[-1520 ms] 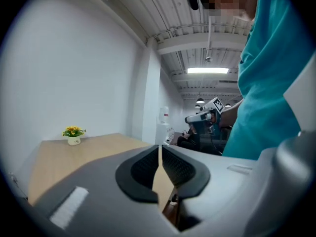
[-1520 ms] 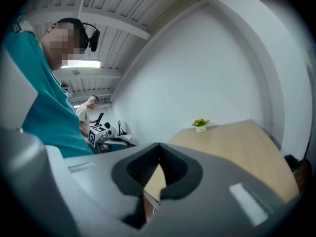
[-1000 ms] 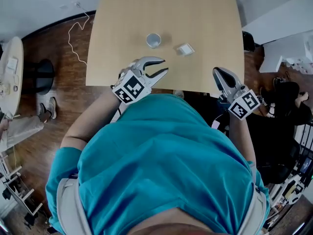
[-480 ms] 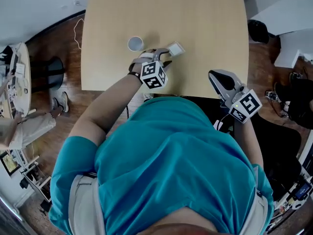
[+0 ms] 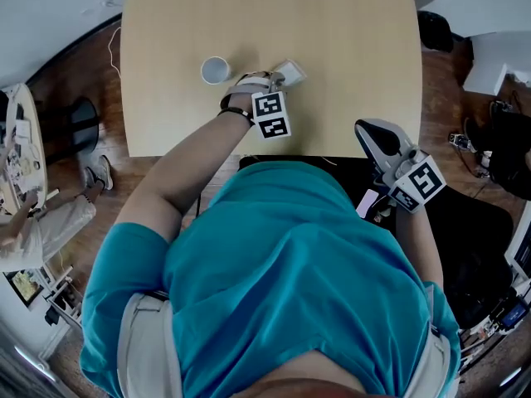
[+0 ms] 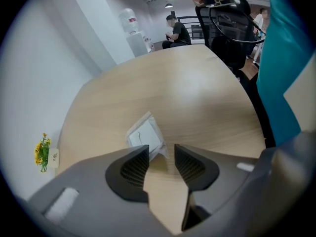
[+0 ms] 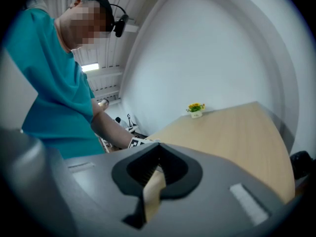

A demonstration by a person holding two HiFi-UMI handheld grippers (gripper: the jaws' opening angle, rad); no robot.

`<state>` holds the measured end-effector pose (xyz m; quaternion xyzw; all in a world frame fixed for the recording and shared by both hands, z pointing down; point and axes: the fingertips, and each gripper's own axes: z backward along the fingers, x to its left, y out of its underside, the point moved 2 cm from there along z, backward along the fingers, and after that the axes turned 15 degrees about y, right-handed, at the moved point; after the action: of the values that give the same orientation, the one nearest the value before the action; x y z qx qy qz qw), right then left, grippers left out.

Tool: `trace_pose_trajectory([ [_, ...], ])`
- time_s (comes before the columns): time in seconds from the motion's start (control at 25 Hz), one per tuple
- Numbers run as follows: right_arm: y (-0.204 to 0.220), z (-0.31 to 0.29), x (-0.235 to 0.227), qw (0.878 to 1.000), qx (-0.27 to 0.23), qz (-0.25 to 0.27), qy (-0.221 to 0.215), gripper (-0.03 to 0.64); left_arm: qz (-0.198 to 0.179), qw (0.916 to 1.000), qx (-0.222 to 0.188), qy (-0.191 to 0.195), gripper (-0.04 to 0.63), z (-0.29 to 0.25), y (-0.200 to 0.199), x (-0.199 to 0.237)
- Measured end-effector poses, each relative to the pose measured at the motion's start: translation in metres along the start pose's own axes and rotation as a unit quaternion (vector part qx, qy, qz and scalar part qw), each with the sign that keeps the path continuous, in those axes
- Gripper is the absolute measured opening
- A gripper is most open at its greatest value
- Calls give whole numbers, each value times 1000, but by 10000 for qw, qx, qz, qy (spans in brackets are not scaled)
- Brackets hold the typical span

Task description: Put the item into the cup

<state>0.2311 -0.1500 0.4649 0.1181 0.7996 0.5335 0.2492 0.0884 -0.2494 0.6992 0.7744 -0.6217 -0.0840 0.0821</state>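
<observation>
Pale wood table carries the item, a flat white square packet with clear edges, lying near the cup. My left gripper, jaws just opened, has the packet's near corner at its gap without pressing it, and the left jaw hides that edge. My right gripper is clenched and empty. Any print on the packet is too blurred to read.

packet: partly behind left gripper (near corner) | cup inside: unclear

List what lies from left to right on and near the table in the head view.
Cup → white packet → right gripper. The left gripper overlaps the white packet, so it is left out.
</observation>
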Motion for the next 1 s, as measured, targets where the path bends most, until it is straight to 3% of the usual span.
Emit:
trace_pose_trajectory([
  [0.32, -2, -3, -2, 10000, 37, -10, -3, 2, 138, 9997, -129, -160, 36, 2, -2, 10],
  [0.64, -7, -9, -8, 10000, 30, 36, 28, 2, 509, 9970, -588, -46, 9, 23, -15, 2],
  [1.0, -25, -38, 2, 9993, -30, 270, -237, 2, 1373, 9763, -1672, 86, 9, 119, -14, -15],
])
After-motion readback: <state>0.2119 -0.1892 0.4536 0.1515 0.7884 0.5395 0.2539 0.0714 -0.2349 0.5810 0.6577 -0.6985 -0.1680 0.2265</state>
